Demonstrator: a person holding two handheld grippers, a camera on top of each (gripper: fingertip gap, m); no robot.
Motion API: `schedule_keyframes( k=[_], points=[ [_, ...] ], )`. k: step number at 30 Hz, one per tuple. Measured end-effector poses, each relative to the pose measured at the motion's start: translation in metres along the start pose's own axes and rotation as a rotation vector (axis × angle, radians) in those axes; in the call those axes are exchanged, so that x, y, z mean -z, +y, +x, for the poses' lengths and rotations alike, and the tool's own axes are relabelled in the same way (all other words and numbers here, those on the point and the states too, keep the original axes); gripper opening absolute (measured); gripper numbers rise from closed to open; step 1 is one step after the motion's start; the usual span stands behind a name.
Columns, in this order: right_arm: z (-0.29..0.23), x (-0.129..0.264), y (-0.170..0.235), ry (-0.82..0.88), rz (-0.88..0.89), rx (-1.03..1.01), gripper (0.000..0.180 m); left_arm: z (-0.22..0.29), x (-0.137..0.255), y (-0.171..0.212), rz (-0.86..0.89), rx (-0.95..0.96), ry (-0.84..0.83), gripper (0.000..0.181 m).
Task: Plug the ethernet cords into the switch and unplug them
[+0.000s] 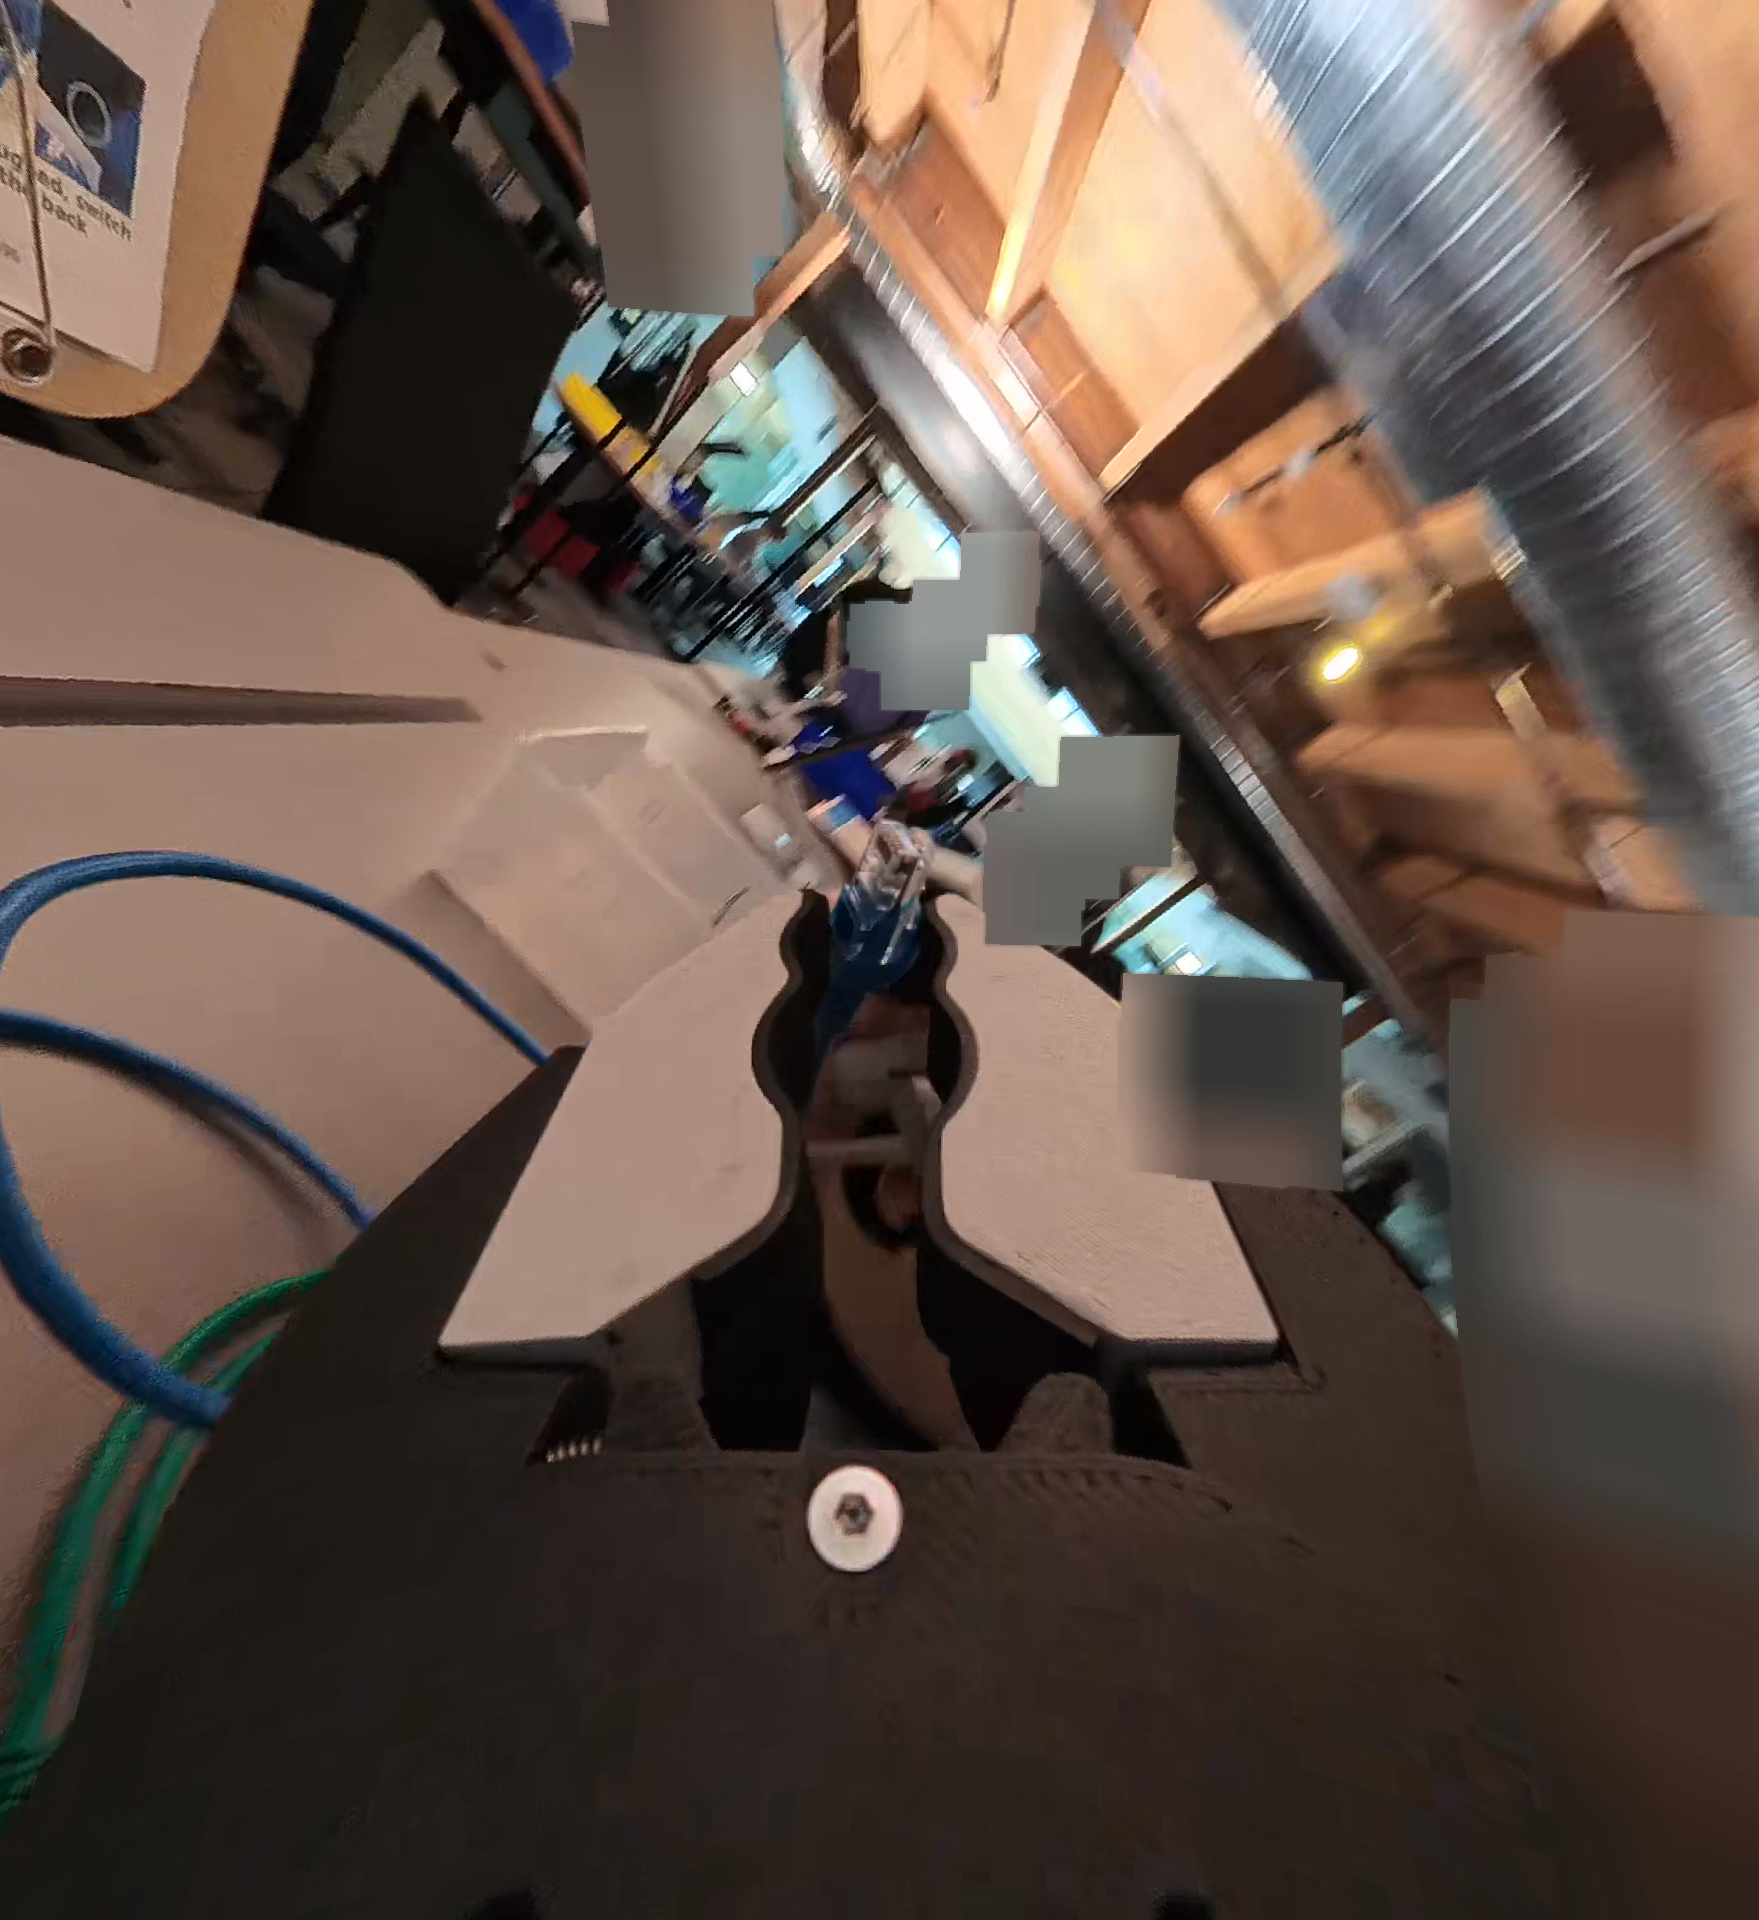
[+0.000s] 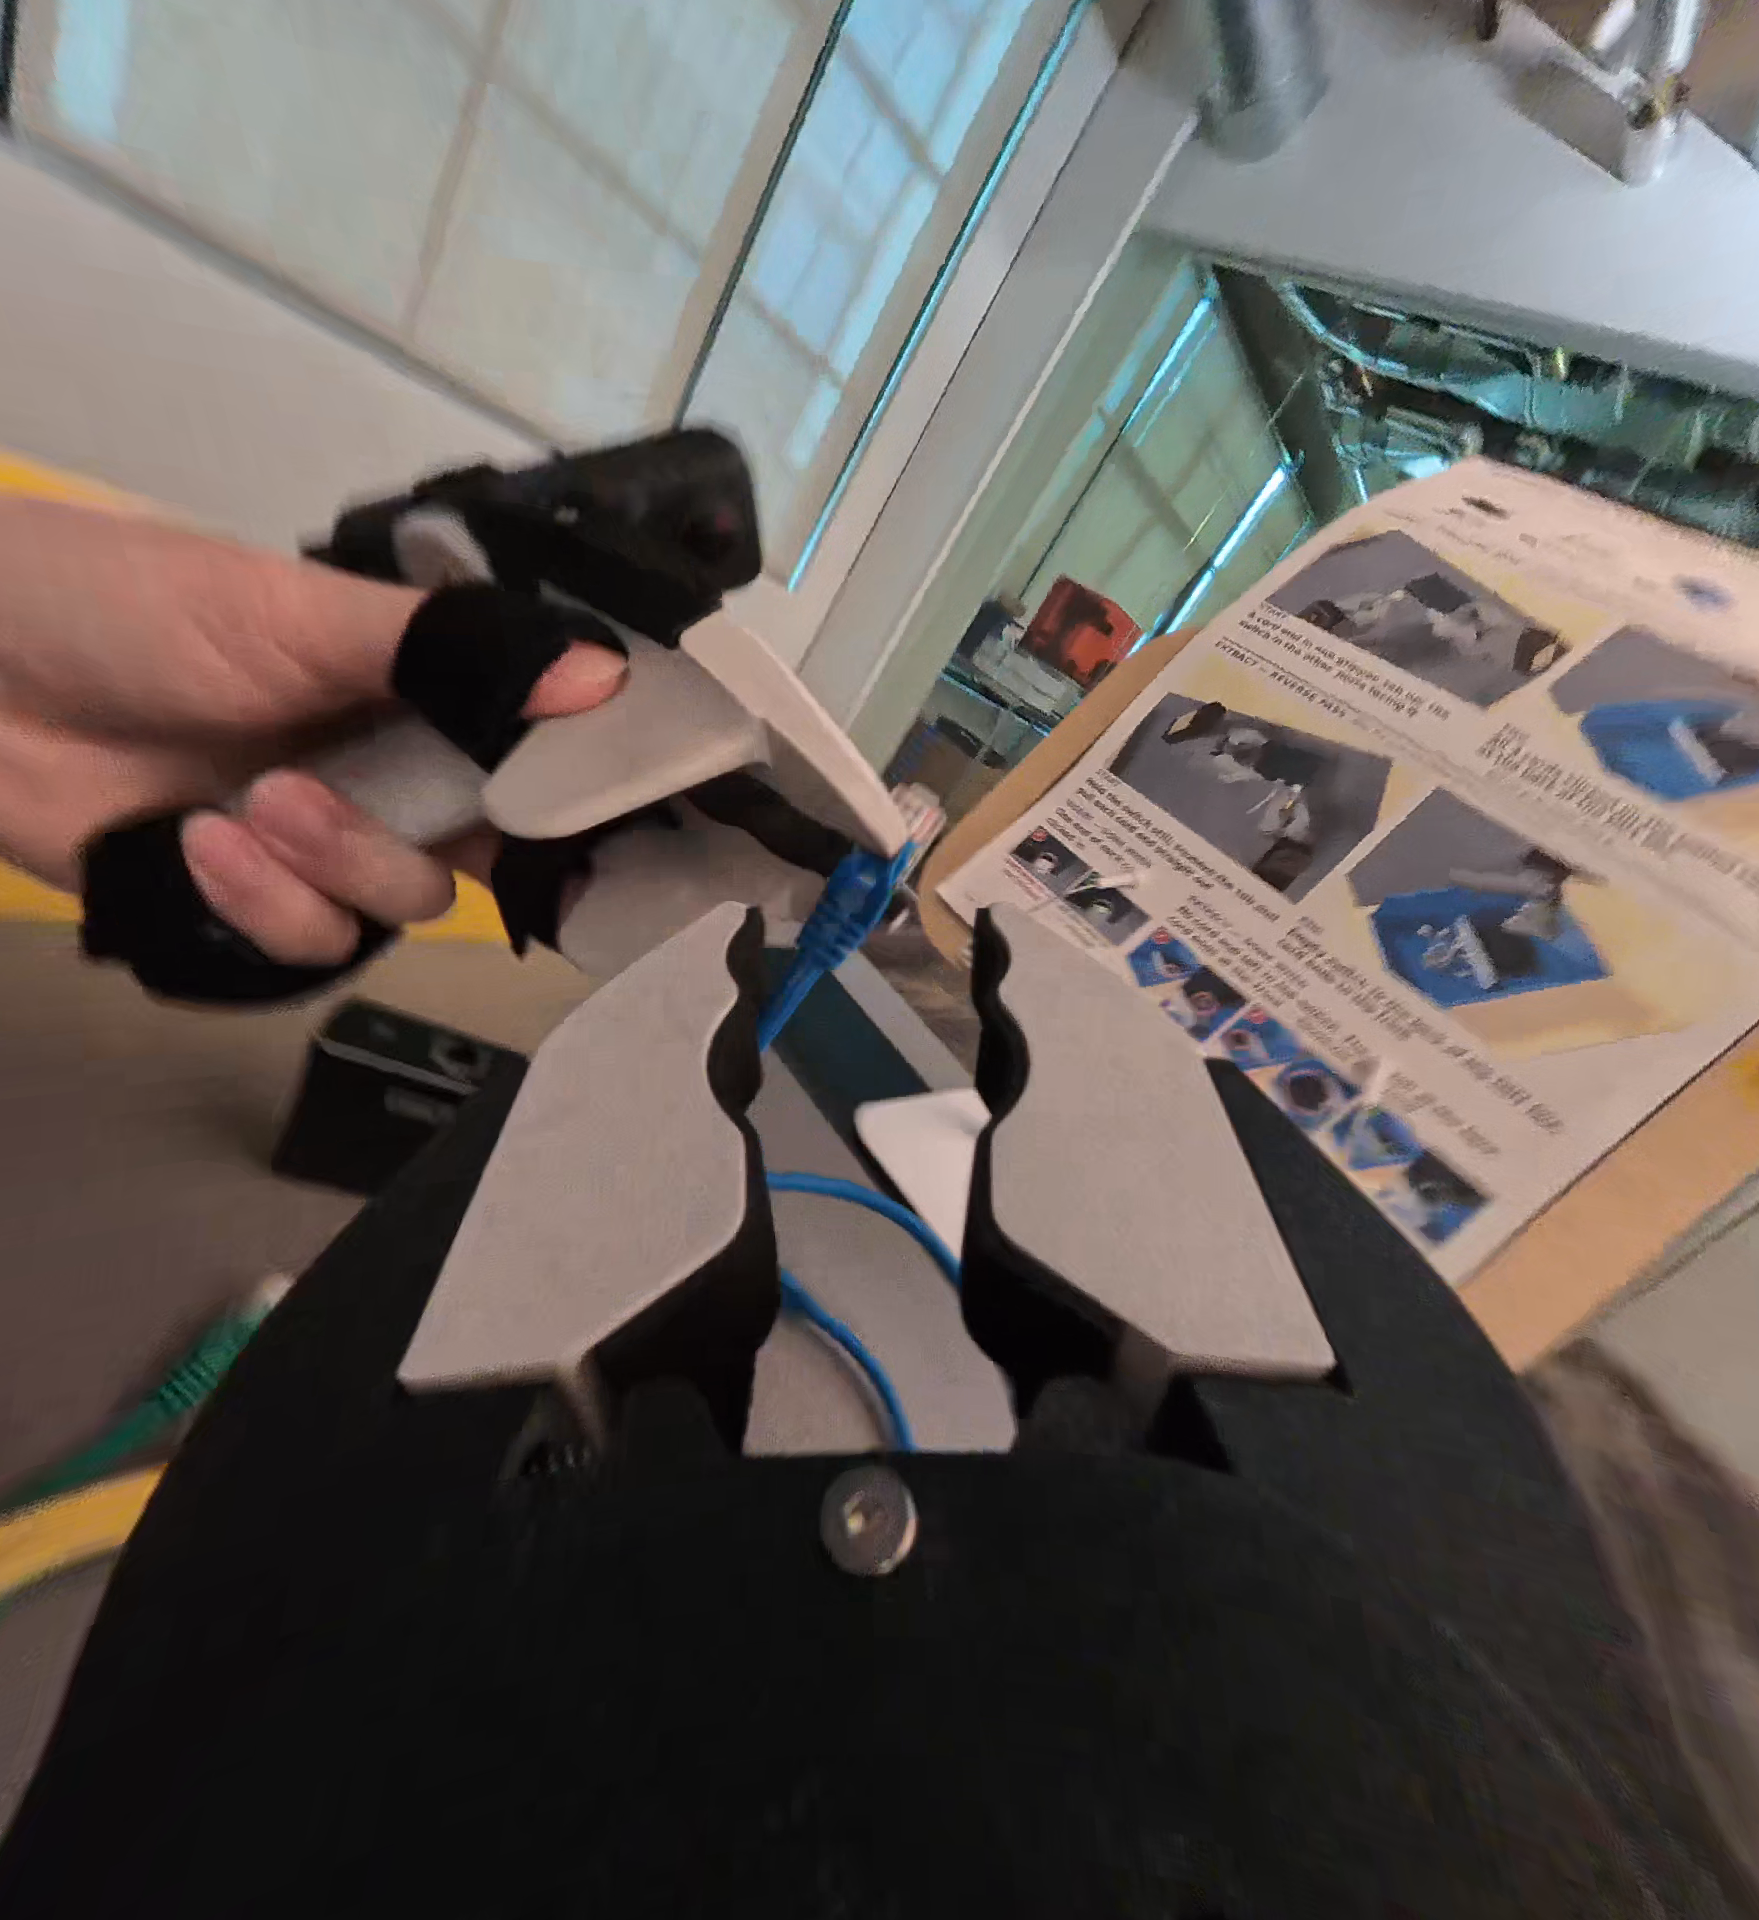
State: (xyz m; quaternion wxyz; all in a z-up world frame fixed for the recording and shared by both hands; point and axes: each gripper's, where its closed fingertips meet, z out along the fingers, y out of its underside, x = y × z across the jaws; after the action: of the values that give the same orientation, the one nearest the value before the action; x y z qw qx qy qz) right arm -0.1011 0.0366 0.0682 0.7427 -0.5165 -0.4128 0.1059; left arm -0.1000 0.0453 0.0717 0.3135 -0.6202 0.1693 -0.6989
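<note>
Ethernet cords first: the blue cord (image 1: 873, 914) is pinched right at the tips of the left gripper (image 1: 873, 935), jaws clenched on the boot just behind the clear plug, which pokes out past the fingertips toward 12 o'clock. In the left wrist view the rest of that cord loops around on the table (image 1: 179, 1091) at about 9 o'clock, and a green cord (image 1: 75, 1538) trails off toward 7 o'clock, partly hidden under the gripper body.

Right wrist view: the right gripper (image 2: 859, 925) has its jaws released, a clear gap between them, nothing held. Looking through that gap you can see slack blue cord lying on the table (image 2: 127, 1195) below. Just past the fingertips, around 12 o'clock, the blue plug end hangs from the left gripper, which a hand (image 2: 189, 727) in a black fingerless glove is holding, coming in from 9 o'clock. The plug sits just beyond the right jaws, not between them.

Down at 8 o'clock a small black box (image 2: 387, 1091), most likely the switch, sits on the table, well apart from the plug. The green cord's plug end shows at 8 o'clock too, pretty blurred. Over at 3 o'clock a printed instruction sheet (image 2: 1426, 862) on a tan board leans up behind everything.
</note>
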Motion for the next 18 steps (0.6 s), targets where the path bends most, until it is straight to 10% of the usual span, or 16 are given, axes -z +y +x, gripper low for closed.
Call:
schedule_keyframes(
  k=[9, 12, 18],
  points=[
    [-0.020, 0.001, -0.007, 0.221, 0.086, -0.168, 0.040, -0.003, 0.006, -0.010, 0.077, 0.032, 0.014, 0.015],
    [-0.058, 0.011, -0.033, 0.062, 0.224, -0.007, 0.000, 0.000, 0.006, -0.009, 0.066, 0.019, 0.010, 0.015],
    [-0.095, -0.018, 0.021, -0.081, -0.063, -0.217, 0.001, 0.002, 0.006, -0.008, 0.052, -0.033, -0.049, 0.015]
  ],
)
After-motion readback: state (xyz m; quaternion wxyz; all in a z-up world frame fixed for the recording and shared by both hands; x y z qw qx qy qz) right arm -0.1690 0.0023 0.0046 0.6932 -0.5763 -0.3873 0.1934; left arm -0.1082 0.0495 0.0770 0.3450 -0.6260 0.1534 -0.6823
